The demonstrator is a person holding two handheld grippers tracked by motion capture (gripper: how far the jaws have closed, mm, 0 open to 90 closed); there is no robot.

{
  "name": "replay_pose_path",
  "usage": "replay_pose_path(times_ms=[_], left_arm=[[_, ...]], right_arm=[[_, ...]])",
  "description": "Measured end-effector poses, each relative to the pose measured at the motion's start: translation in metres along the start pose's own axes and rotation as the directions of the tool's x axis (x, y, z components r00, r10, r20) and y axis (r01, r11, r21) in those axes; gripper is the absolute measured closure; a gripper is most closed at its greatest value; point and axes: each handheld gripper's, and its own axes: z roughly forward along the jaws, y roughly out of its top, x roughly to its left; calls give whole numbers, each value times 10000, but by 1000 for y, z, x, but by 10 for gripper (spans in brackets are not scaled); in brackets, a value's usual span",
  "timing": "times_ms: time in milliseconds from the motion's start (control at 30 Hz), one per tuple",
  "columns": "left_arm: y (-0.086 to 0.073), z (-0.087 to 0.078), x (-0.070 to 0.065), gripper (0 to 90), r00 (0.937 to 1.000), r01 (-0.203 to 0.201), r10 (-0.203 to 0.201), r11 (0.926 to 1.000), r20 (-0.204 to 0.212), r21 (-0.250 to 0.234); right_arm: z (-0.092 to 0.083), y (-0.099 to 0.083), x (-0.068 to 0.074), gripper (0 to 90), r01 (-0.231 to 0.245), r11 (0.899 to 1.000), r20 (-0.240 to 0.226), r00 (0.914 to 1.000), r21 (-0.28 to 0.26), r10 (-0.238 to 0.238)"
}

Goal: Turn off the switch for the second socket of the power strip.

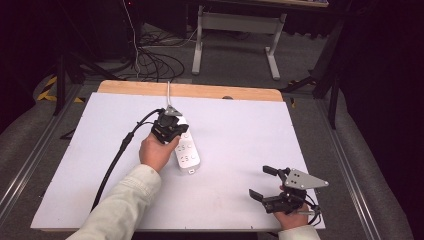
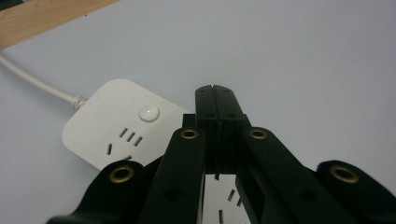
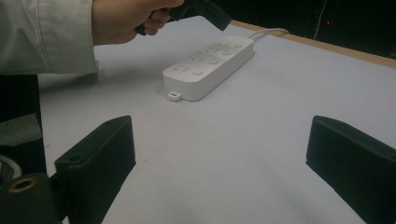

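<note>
Progress looks early: my clenched left gripper [image 2: 216,100] hovers over the white power strip [image 1: 186,148], button unpressed, right gripper [image 1: 264,182] spread idle.

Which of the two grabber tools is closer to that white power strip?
Left. The left gripper hangs right over the power strip, jaws shut, near its cord end. The right gripper sits open at the table's near right corner, well away from it.
</note>
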Motion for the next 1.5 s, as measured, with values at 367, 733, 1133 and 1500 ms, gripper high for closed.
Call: replay_pose_path(times_ms=[367,733,1133,1500], left_arm=[[6,-12,-7,899,9994,-320,319,9995,-132,-13],[9,-22,-7,653,9991,-366,382,9964,196,-771],[9,-69,-21,504,9919,-934,1075,9780,670,-1863],[-3,-112,-34,305,9852,-1304,1505,9686,817,-2119]], right_arm=[[1,0,0,85,11,10000,29,10000,35,-11],[-1,0,0,85,-12,10000,24,10000,-37,12],[0,0,1,85,5,10000,24,10000,10,-5],[1,1,2,85,67,10000,57,10000,47,-68]])
